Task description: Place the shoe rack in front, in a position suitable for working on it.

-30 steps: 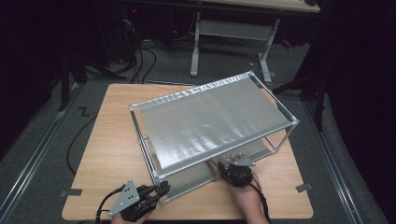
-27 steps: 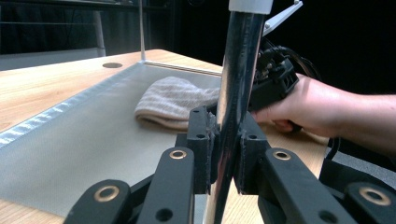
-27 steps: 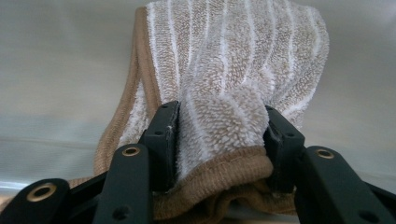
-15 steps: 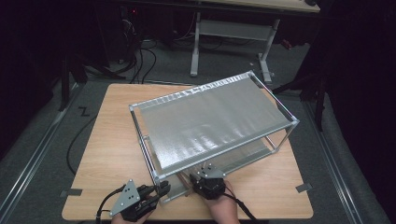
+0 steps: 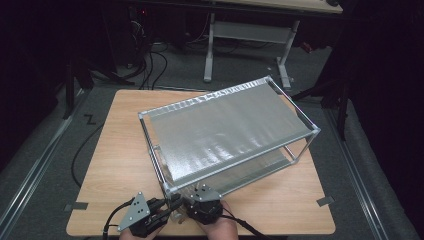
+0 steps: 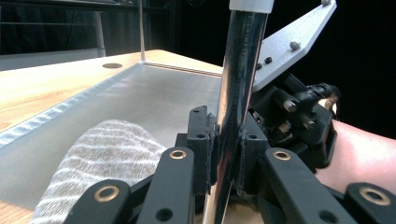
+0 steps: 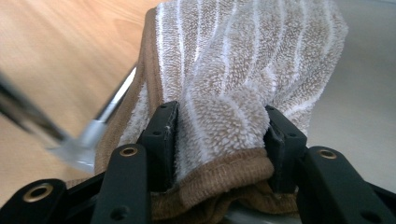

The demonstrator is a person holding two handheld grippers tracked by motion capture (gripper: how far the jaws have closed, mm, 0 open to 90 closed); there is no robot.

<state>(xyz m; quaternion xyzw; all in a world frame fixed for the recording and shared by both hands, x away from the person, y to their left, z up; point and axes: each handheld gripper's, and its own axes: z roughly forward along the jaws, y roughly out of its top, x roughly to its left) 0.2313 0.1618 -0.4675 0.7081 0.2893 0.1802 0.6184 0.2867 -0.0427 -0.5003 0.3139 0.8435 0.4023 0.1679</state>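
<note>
A metal rack (image 5: 225,130) with two silvery shelves stands askew on the wooden table (image 5: 115,150). My left gripper (image 5: 171,204) sits at the rack's near corner, shut on the chrome corner post (image 6: 236,93). A beige towel (image 7: 243,70) with white stripes lies on the lower shelf (image 6: 154,98), and my right gripper (image 7: 217,135) is shut on its folded edge. From the left gripper view the towel (image 6: 98,158) shows just left of the post, with the right gripper (image 6: 299,116) close behind it. In the high view the right gripper (image 5: 199,204) is right beside the left one.
The upper shelf (image 5: 230,125) hangs over the lower one and hides most of it from above. Bare table lies to the left and along the front right edge. A desk frame (image 5: 240,35) and cables (image 5: 145,60) stand on the floor beyond the table.
My right gripper has slid left along the rack's front edge to just beside the left gripper. The left gripper has stayed at the corner post.
</note>
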